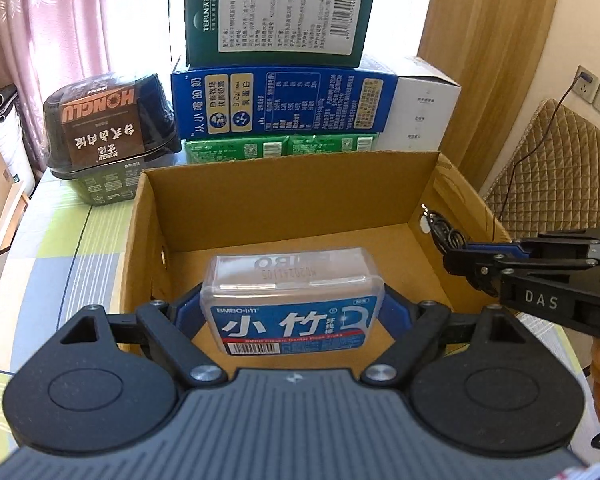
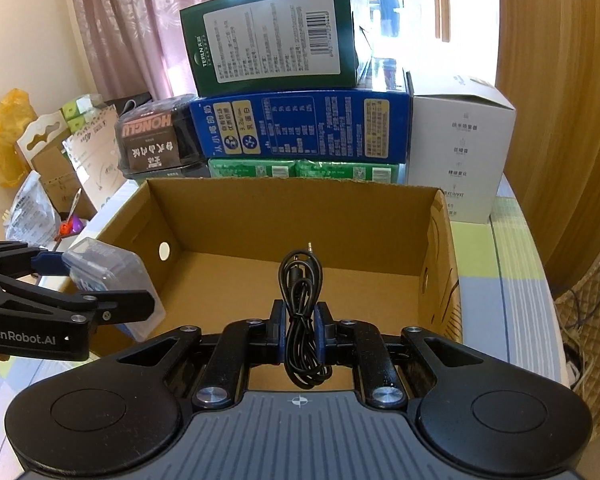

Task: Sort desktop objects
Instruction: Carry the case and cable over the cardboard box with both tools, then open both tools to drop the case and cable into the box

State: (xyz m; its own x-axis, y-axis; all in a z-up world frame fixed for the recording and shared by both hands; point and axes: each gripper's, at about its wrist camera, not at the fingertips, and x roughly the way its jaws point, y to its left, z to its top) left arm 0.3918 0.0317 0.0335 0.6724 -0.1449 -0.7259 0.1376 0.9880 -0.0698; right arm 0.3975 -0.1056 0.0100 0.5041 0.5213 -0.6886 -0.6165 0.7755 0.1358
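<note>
Left wrist view: the left tool [image 1: 294, 312] grips a floss box [image 1: 294, 300] by its 2 short sides, held above the near rim of the cardboard box [image 1: 292, 196]. Right wrist view: the right tool [image 2: 300, 330] is closed tight on a coiled black cable [image 2: 302, 292], also above the near rim, toward the carton's right wall.

Risks, judged from this position:
- The floss box is smooth plastic and held only at its edges. A tilt or a loosened grip could let it slip and strike the rim, landing on the desk [image 1: 60, 240] outside the cardboard box.
- The cable hangs in loose loops. A loop could snag on the right wall or cling to a pad on release.
- Both tools work over the same carton. Lowering them together could bring them into contact.

Clearance: the floor of the cardboard box appears bare, with room for both items. The stacked cartons [image 1: 284, 100] stand directly behind the far wall and limit forward travel. The near rim is the edge to clear before descent.
</note>
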